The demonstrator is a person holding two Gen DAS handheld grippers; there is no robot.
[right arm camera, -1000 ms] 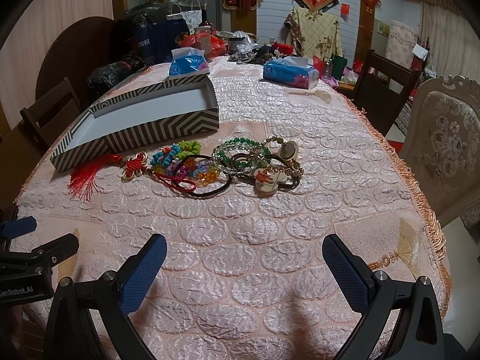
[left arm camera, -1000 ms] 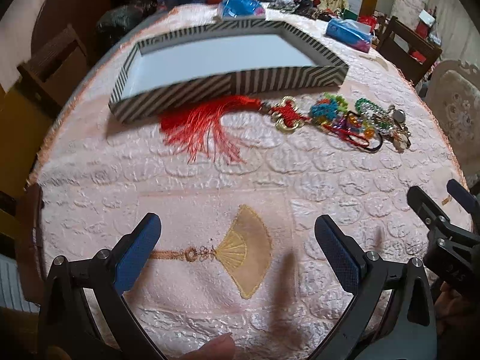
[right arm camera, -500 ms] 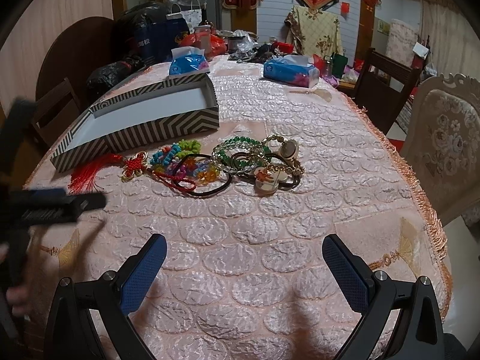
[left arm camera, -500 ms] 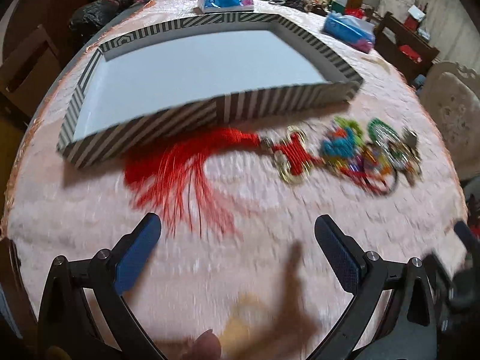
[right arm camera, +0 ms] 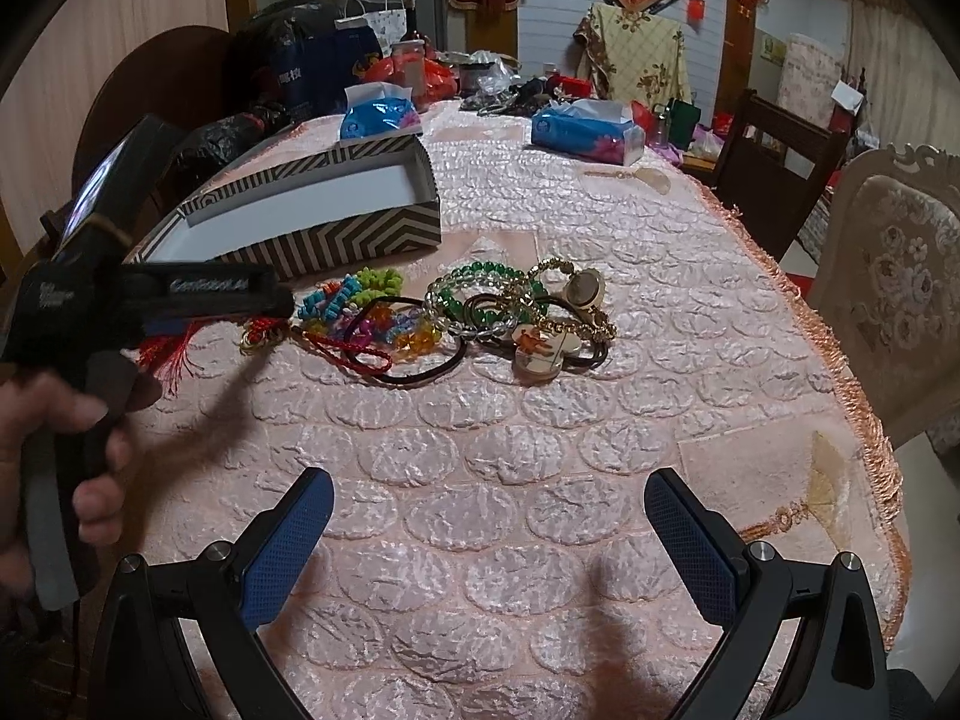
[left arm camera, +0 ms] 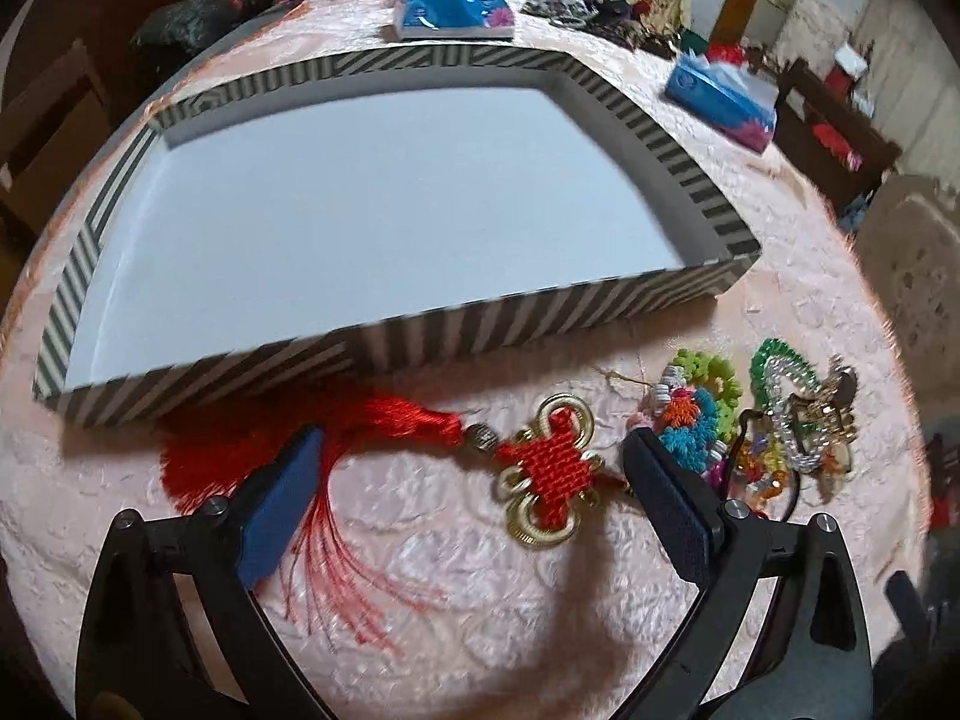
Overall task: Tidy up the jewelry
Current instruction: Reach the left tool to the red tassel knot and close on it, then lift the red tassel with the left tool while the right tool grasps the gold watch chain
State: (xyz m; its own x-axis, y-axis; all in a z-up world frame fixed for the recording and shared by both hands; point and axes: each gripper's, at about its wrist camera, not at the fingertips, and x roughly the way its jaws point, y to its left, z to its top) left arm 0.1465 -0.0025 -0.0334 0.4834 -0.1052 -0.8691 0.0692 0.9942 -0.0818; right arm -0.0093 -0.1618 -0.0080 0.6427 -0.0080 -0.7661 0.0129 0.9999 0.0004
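A red Chinese knot with gold rings (left arm camera: 549,468) and a long red tassel (left arm camera: 336,438) lies in front of a striped, white-lined box (left arm camera: 540,324). My left gripper (left arm camera: 474,480) is open, its fingers on either side of the knot and tassel, just above the cloth. A pile of bead bracelets, hair ties and a watch (right arm camera: 480,312) lies to the right of the knot (left arm camera: 774,420). My right gripper (right arm camera: 486,516) is open and empty over bare cloth, short of the pile. The left gripper body (right arm camera: 150,300) shows in the right wrist view above the tassel.
The pink embossed tablecloth (right arm camera: 540,408) covers a large table. Blue tissue packs (right arm camera: 585,132) (left arm camera: 450,12) and clutter stand at the far end. Chairs (right arm camera: 774,162) stand along the right edge. The box (right arm camera: 336,234) has nothing in it.
My left gripper has moved forward and down toward the red knot, which now lies between its open fingers. The right gripper has stayed still.
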